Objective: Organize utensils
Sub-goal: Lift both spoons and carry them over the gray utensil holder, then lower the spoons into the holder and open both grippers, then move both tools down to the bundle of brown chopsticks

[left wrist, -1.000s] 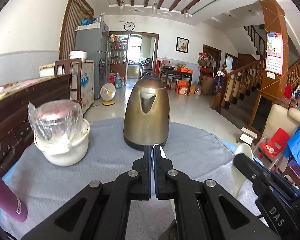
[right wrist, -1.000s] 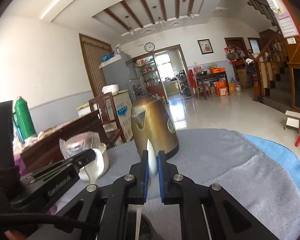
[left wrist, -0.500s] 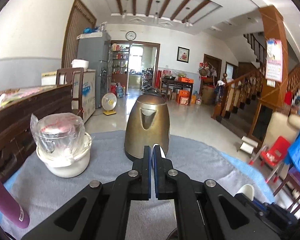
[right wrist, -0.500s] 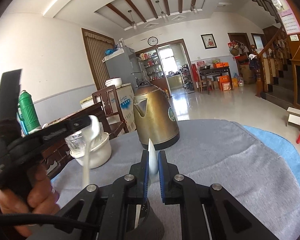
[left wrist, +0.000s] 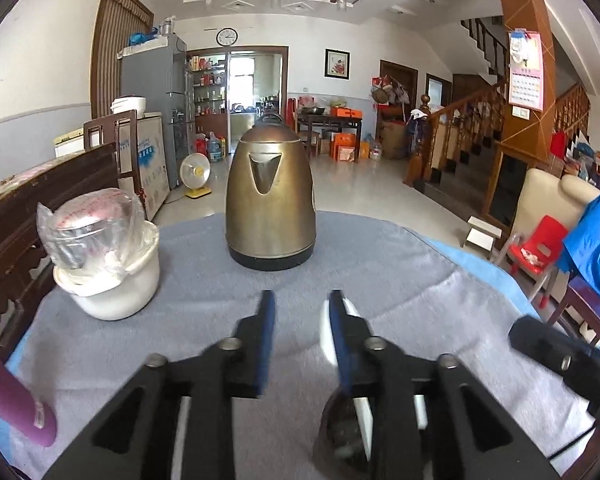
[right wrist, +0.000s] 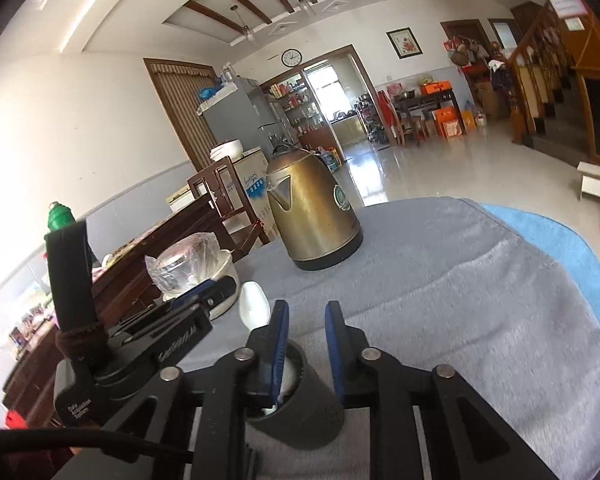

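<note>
A dark cup (right wrist: 300, 404) is seen on the tabletop (right wrist: 460, 300) just below the right claw (right wrist: 306, 316), under its parted jaws. White spoons stand in the cup: one spoon (right wrist: 254, 306) rises just left of the right claw's left finger, touching nothing of the pads. The right claw's jaws have just been opening and are released, with nothing gripped between them.

The left claw (left wrist: 300, 306) has likewise just been opening; it is released, and a white spoon handle (left wrist: 326, 336) is seen against the inner side of its right finger, over the same cup (left wrist: 342, 428).

Ahead and left of both claws, a white bowl (left wrist: 112, 280) holds a glass jar wrapped in clear plastic (left wrist: 88, 224). A brass kettle (left wrist: 270, 196) stands straight ahead. The tabletop is covered by a grey cloth over a blue one (right wrist: 560, 240). Beyond are a tiled floor, a staircase (left wrist: 460, 136) and a wall clock (left wrist: 227, 37).
</note>
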Motion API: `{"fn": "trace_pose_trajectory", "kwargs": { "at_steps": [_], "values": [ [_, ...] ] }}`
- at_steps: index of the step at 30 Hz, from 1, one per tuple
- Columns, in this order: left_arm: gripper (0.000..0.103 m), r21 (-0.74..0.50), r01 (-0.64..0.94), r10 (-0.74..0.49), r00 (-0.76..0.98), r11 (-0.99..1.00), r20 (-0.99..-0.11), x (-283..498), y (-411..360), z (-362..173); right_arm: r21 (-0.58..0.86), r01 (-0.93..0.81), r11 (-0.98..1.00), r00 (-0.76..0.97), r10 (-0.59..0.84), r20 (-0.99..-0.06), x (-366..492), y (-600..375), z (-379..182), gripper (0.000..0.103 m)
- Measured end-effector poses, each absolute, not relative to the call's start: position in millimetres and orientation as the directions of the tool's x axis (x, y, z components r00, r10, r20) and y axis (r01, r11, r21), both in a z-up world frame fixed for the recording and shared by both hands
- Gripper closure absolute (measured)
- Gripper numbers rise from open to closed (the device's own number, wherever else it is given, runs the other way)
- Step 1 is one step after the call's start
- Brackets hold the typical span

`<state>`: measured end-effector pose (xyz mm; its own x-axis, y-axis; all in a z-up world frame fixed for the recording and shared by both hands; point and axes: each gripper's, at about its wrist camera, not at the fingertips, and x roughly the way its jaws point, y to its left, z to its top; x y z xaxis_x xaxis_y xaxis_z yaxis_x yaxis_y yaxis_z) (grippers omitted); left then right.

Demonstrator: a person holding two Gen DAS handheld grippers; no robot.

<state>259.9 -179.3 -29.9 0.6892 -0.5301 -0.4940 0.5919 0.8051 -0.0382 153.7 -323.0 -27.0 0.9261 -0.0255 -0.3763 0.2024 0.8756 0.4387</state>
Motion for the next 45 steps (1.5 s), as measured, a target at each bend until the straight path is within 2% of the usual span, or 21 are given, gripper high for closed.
{"fn": "trace_pose_trajectory", "kwargs": {
  "at_steps": [2,6,9,11,15,19,21,28,31,36,45],
  "values": [
    [0.071,-0.039,0.596,-0.534,0.688,0.802,-0.492,247,-167,-24,0.451,0.205,0.869,0.932,-0.032,-0.362,140,-324,-23,0.081],
    [0.052,-0.033,0.586,-0.523,0.695,0.81,-0.493,220,-133,-18,0.457,0.217,0.862,0.932,-0.044,-0.36,113,-324,-19,0.082],
    [0.045,-0.053,0.57,-0.509,0.683,0.82,-0.524,199,-105,-21,0.456,0.225,0.861,0.927,-0.045,-0.373,93,-324,-19,0.08],
    [0.044,-0.1,0.546,-0.502,0.661,0.831,-0.559,183,-81,-27,0.464,0.221,0.858,0.919,-0.023,-0.394,81,-322,-22,0.076],
    [0.043,-0.177,0.483,-0.477,0.617,0.858,-0.626,158,-43,-47,0.467,0.19,0.864,0.896,0.041,-0.441,62,-309,-33,0.075],
    [0.043,-0.183,0.411,-0.413,0.586,0.893,-0.698,132,-22,-72,0.439,0.148,0.886,0.867,0.097,-0.489,42,-288,-48,0.075],
    [0.043,-0.153,0.388,-0.372,0.59,0.909,-0.716,118,-20,-82,0.429,0.138,0.893,0.85,0.116,-0.514,33,-277,-57,0.075],
    [0.043,0.067,0.36,-0.183,0.616,0.931,-0.766,93,-40,-91,0.396,0.131,0.909,0.795,0.142,-0.589,9,-253,-79,0.075],
    [0.042,0.096,0.34,-0.147,0.622,0.935,-0.769,91,-38,-89,0.393,0.13,0.91,0.787,0.147,-0.599,9,-252,-79,0.075],
    [0.035,0.125,0.301,-0.104,0.641,0.945,-0.761,91,-35,-81,0.418,0.125,0.9,0.791,0.164,-0.59,13,-252,-76,0.075],
    [0.03,0.184,0.275,-0.042,0.651,0.944,-0.758,98,-33,-84,0.441,0.117,0.89,0.763,0.204,-0.614,31,-248,-87,0.075]
  ]
}}
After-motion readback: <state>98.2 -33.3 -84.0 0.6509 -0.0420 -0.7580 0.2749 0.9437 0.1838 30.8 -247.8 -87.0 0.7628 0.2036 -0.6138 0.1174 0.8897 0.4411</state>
